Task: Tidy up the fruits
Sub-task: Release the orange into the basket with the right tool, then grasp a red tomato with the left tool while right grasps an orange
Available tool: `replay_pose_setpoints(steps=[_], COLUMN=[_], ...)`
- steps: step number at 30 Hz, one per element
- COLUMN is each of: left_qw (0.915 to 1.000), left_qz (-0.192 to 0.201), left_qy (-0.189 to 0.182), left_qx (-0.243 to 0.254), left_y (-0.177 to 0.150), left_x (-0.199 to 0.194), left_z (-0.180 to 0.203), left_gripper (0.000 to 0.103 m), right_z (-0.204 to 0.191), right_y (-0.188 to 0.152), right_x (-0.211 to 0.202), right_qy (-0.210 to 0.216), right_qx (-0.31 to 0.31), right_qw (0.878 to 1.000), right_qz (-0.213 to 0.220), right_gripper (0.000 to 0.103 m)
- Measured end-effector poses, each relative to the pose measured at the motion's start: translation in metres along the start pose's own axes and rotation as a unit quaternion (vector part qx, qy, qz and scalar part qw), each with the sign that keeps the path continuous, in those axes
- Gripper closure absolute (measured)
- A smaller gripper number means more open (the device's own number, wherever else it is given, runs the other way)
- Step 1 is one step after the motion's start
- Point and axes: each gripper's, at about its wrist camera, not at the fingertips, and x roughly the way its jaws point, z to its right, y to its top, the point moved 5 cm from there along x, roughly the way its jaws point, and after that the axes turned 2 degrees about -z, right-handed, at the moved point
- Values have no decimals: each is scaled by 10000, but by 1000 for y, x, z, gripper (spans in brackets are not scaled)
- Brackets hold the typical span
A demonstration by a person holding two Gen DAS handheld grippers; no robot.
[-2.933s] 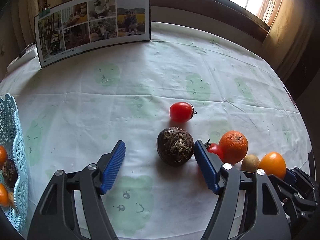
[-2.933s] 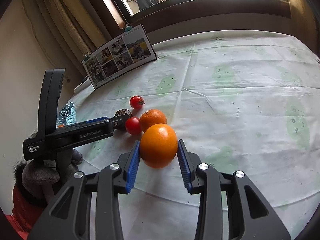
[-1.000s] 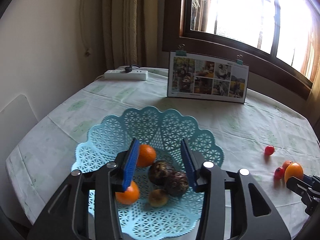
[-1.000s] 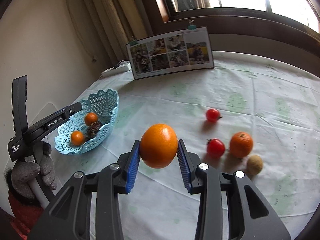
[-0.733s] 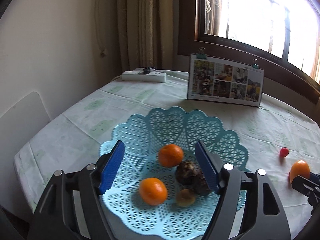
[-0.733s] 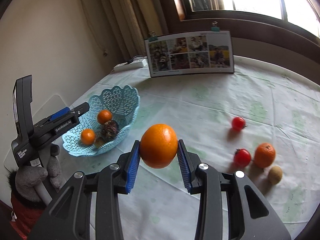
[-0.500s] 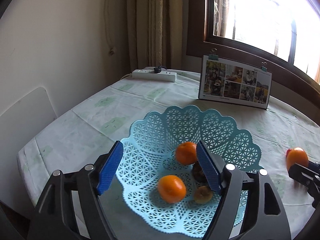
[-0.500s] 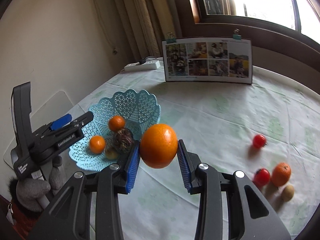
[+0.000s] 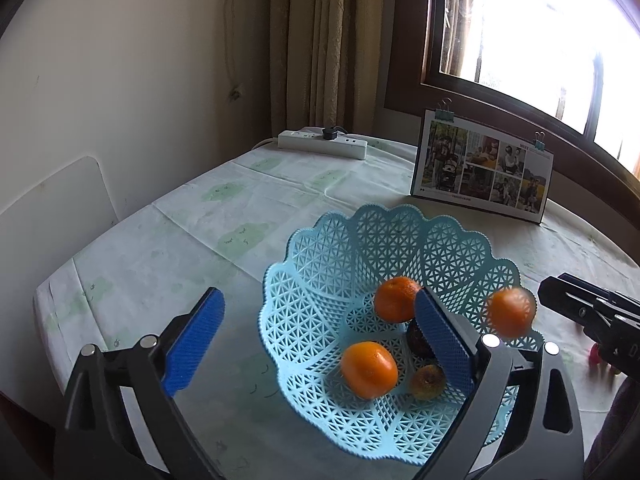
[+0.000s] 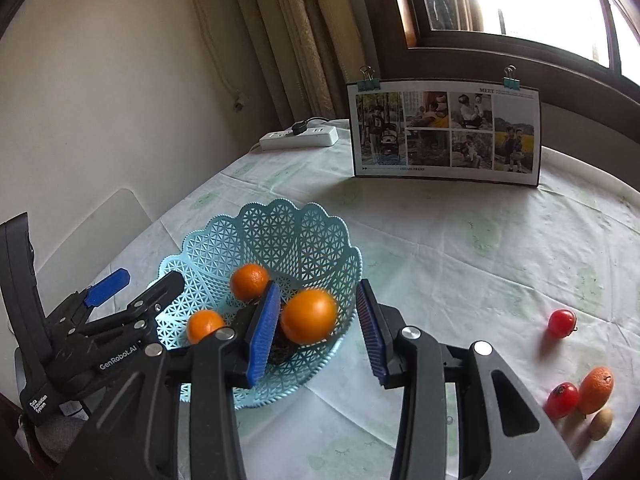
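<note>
A light blue lattice basket (image 9: 384,216) (image 10: 280,208) holds two oranges (image 9: 369,369) (image 9: 396,299), a dark round fruit (image 9: 418,338) and a small brown fruit (image 9: 427,376). My right gripper (image 10: 318,332) hangs open over the basket's right side. A blurred orange (image 10: 309,316) (image 9: 511,312) sits between its fingers, with a gap to the right pad. My left gripper (image 9: 318,336) (image 10: 136,288) is open and holds nothing, above the basket's left rim. On the cloth at the right lie two tomatoes (image 10: 561,323) (image 10: 562,399), a mandarin (image 10: 596,390) and a kiwi (image 10: 600,424).
A clipped photo board (image 10: 444,132) stands at the back of the table. A white power strip (image 10: 300,138) lies near the curtain and wall. The table's left edge (image 9: 52,292) is close, with a pale chair back (image 9: 52,208) beyond it.
The right gripper carried the orange over the basket and opened, letting it go. The left gripper, open since about 0.7 s ago, has drifted back and left of the basket.
</note>
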Motion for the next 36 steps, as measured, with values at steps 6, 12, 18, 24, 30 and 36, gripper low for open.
replay_pose_setpoints(steps=[6,12,18,24,30,36], left_qw=[10000,9998,9991,9973,9951,9917], left_qz=[13,45,69,83,99,94], left_qy=[-44,-130,-250,-410,-546,-683], left_qx=[28,148,342,603,821,1089], left_y=[2,3,4,2,0,-3], left_x=[-1,-5,-10,-15,-19,-22], left_z=[8,25,48,77,102,130], left_gripper=[6,6,6,6,5,5], right_z=[13,29,60,102,146,183], right_y=[-10,-26,-35,-46,-57,-69], right_x=[-9,-20,-36,-58,-78,-94], right_qy=[-40,-109,-321,-685,-1074,-1361], right_qx=[108,239,515,784,1061,1265], right_qw=[9999,9996,9982,9945,9885,9825], right_qz=[-30,-77,-11,69,130,133], right_gripper=[63,62,62,62,62,62])
